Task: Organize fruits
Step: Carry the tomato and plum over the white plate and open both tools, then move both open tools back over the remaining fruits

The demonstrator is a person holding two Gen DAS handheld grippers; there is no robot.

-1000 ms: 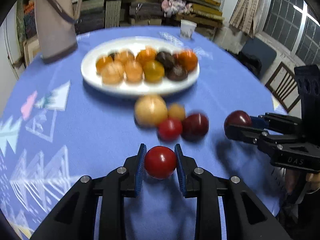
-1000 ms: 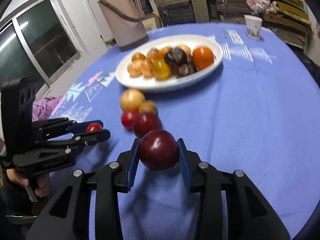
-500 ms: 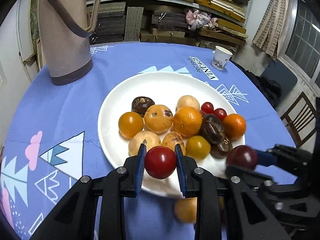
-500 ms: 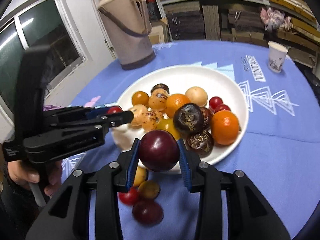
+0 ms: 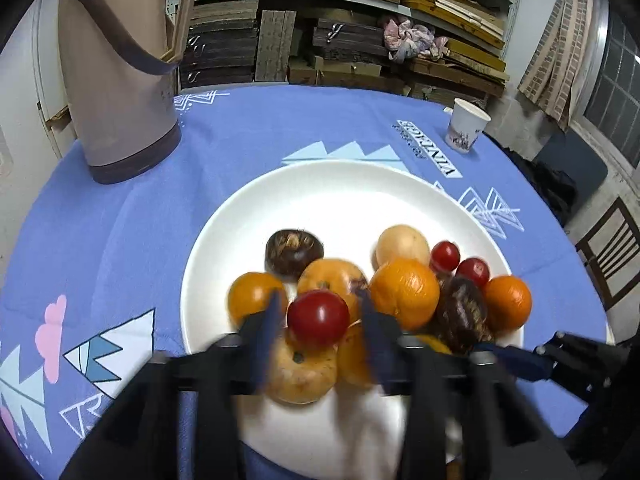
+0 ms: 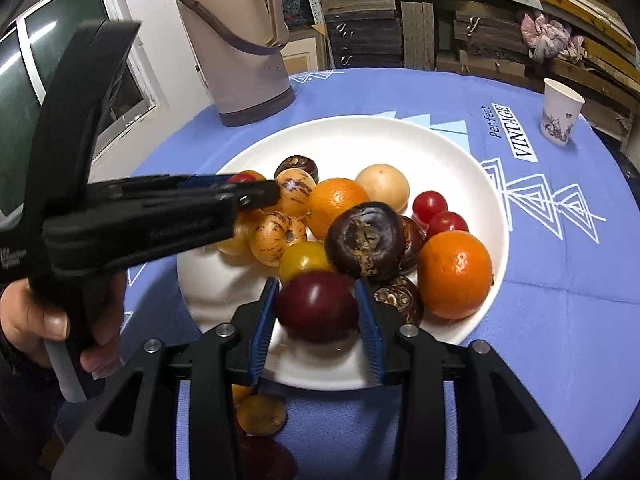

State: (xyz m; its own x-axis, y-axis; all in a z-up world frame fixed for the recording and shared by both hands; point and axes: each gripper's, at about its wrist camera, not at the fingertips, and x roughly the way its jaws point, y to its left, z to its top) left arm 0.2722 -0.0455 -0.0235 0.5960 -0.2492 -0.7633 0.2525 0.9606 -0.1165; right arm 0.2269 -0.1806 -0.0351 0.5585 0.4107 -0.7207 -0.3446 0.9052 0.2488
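A white plate (image 5: 344,196) (image 6: 452,152) on the blue tablecloth holds several fruits: oranges, dark passion fruits, yellow speckled fruits and small red tomatoes. My left gripper (image 5: 318,316) is over the plate's near left part, its jaws blurred and spread apart from a red tomato (image 5: 318,319) between them. It also shows in the right wrist view (image 6: 256,190). My right gripper (image 6: 316,304) is shut on a dark red plum (image 6: 316,306), held low over the plate's near rim.
A beige thermos jug (image 5: 120,68) (image 6: 236,40) stands at the back left. A paper cup (image 5: 466,126) (image 6: 560,112) stands at the back right. A yellow fruit (image 6: 262,414) and a dark red one (image 6: 268,460) lie on the cloth below my right gripper. A chair (image 5: 612,248) stands right of the table.
Both grippers moved forward from the loose fruits on the cloth to over the plate. The left jaws have spread wider around the red tomato. The right still grips the plum.
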